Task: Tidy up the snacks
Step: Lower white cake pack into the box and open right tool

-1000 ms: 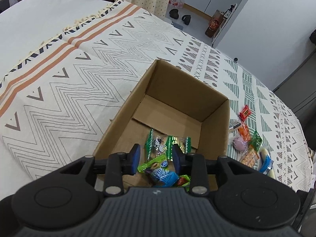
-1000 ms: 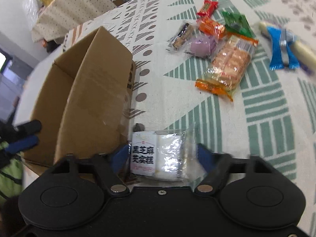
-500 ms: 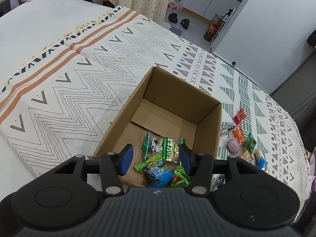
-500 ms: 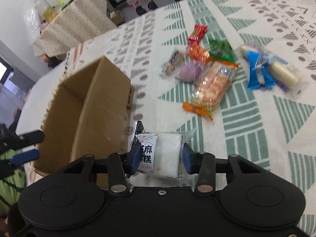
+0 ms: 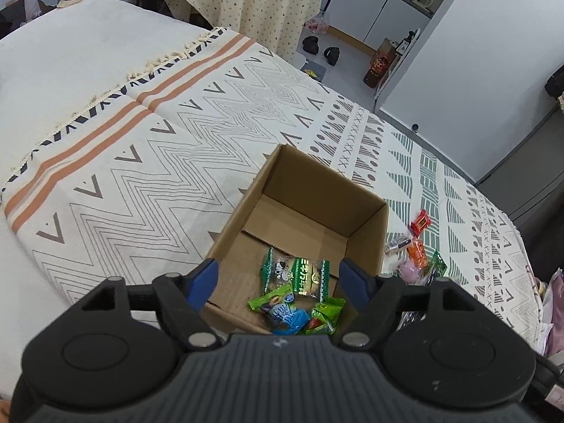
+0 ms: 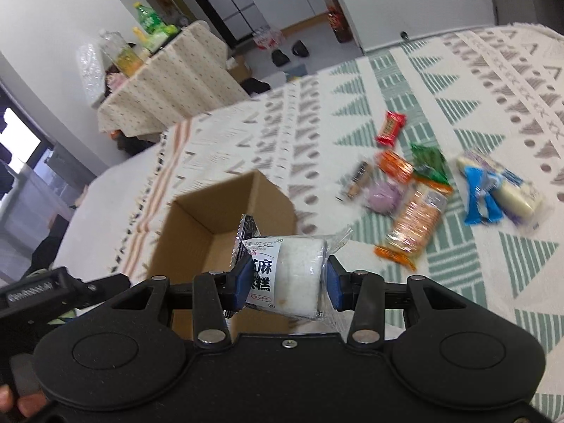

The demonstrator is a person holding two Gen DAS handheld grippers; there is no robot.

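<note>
Cardboard box [image 5: 366, 225] on the patterned blanket [image 5: 169, 162], open at the top, with several snack packets [image 5: 299, 292] lying at its near end. To the right of the box, on the blanket: a loose cluster of snacks [image 6: 409, 190], a cracker pack [image 6: 416, 218] nearest, a long wrapped roll [image 6: 500, 190] farthest right. Left gripper [image 5: 278, 278] above the near edge of the box; right gripper [image 6: 285, 278] just right of the box's near corner, a wrapped cake [image 6: 292, 275] between its fingers.
</note>
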